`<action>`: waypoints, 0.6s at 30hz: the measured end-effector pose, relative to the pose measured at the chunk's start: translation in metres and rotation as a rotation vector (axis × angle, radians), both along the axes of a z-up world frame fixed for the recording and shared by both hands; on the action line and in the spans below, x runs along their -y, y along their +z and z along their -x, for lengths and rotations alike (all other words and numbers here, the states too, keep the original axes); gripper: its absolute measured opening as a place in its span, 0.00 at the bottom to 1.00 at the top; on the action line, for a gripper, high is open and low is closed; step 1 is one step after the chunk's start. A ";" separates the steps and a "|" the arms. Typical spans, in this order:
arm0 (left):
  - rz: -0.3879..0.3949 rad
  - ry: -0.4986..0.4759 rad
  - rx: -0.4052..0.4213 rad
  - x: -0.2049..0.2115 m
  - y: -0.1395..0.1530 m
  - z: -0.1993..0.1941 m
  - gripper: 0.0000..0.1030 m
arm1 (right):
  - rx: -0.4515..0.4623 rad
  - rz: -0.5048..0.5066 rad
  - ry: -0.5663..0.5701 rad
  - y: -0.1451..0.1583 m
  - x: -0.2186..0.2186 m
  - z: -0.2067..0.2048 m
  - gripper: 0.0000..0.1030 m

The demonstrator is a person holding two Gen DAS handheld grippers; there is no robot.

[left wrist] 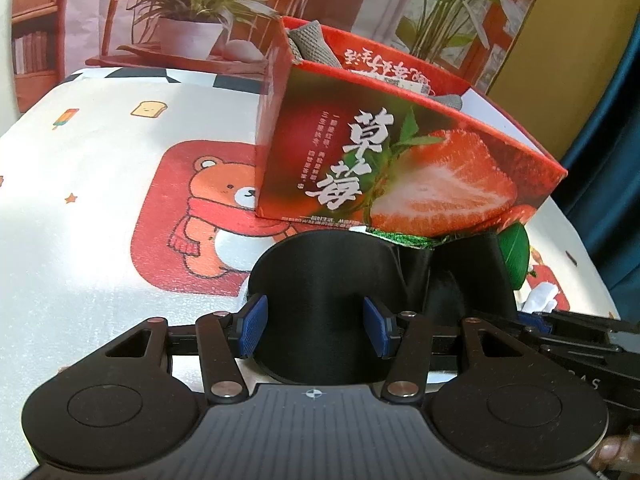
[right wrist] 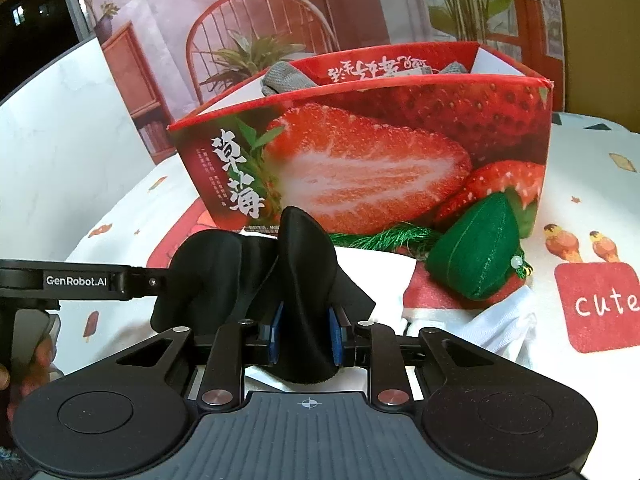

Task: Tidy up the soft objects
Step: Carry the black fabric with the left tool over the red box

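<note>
A black satin eye mask (left wrist: 320, 280) hangs between both grippers, just in front of the red strawberry-print box (left wrist: 400, 160). My left gripper (left wrist: 316, 330) has its blue pads pressed on the two sides of one rounded cup. My right gripper (right wrist: 306, 334) is shut on the folded other cup of the mask (right wrist: 304, 264). In the right wrist view one of the left gripper's fingers (right wrist: 80, 280) reaches in from the left to the mask. The box (right wrist: 360, 152) is open at the top, with grey knitted fabric (right wrist: 280, 76) lying inside.
A green stuffed toy (right wrist: 476, 256) with a green tassel leans on the box's front. White cloth (right wrist: 504, 328) lies under and right of the mask. A cartoon-print tablecloth (left wrist: 100, 200) covers the table. A printed room backdrop stands behind.
</note>
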State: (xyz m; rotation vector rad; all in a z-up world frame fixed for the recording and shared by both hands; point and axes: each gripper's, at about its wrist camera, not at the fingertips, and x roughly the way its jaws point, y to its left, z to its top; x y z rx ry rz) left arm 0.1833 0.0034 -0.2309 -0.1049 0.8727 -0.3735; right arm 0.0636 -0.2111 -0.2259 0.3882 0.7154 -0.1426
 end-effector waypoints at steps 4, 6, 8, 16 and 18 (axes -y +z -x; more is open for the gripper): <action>-0.026 -0.010 0.001 0.005 0.000 0.000 0.51 | -0.002 0.004 0.002 0.001 -0.001 -0.001 0.21; -0.034 -0.017 0.003 0.006 0.001 0.001 0.41 | 0.000 0.005 0.003 0.002 -0.002 -0.001 0.21; -0.031 -0.031 0.016 0.006 0.005 0.003 0.24 | 0.008 0.007 0.009 0.004 -0.003 0.000 0.21; 0.015 -0.027 0.127 -0.001 0.042 0.016 0.14 | 0.091 0.025 0.036 0.031 -0.007 0.001 0.21; 0.023 -0.024 0.167 -0.001 0.054 0.019 0.14 | 0.126 0.023 0.033 0.042 -0.004 0.001 0.21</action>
